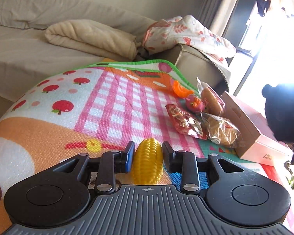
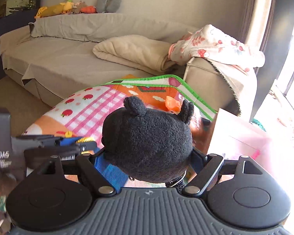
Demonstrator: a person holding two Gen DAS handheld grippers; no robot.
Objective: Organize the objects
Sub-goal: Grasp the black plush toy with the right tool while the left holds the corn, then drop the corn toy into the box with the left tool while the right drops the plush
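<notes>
1. My left gripper (image 1: 148, 152) is closed on a yellow toy corn cob (image 1: 148, 161). Both fingers press its sides and the cob points away from me, over the play mat (image 1: 111, 101).
2. My right gripper (image 2: 149, 154) is clamped on a black plush toy (image 2: 149, 139). Its round head with two small ears fills the space between the fingers, which press in on either side of it. A bit of dark strap or cord hangs below the head.
3. In the left wrist view the same plush toy (image 1: 284, 113) shows at the right edge, above the pink box (image 1: 252, 129).
4. The pink box sits at the right edge of the mat. From the right wrist view its inside (image 2: 243, 137) is washed out by sunlight, so I cannot tell what lies in it.
5. Just beside the box, on the mat, lies a small cluster: two wrapped buns (image 1: 219, 133), a red snack packet (image 1: 184, 121), a small pink toy (image 1: 195, 103) and an orange plastic piece (image 1: 181, 90).
6. In the right wrist view my left gripper (image 2: 49, 146) appears at the left, blurred, with a sliver of the yellow cob showing.
7. Behind the mat stands a beige sofa (image 2: 54, 58) with a folded cream blanket (image 2: 131, 51) and a floral cloth (image 2: 215, 43) over its arm. Stuffed toys (image 2: 62, 7) line the back.
</notes>
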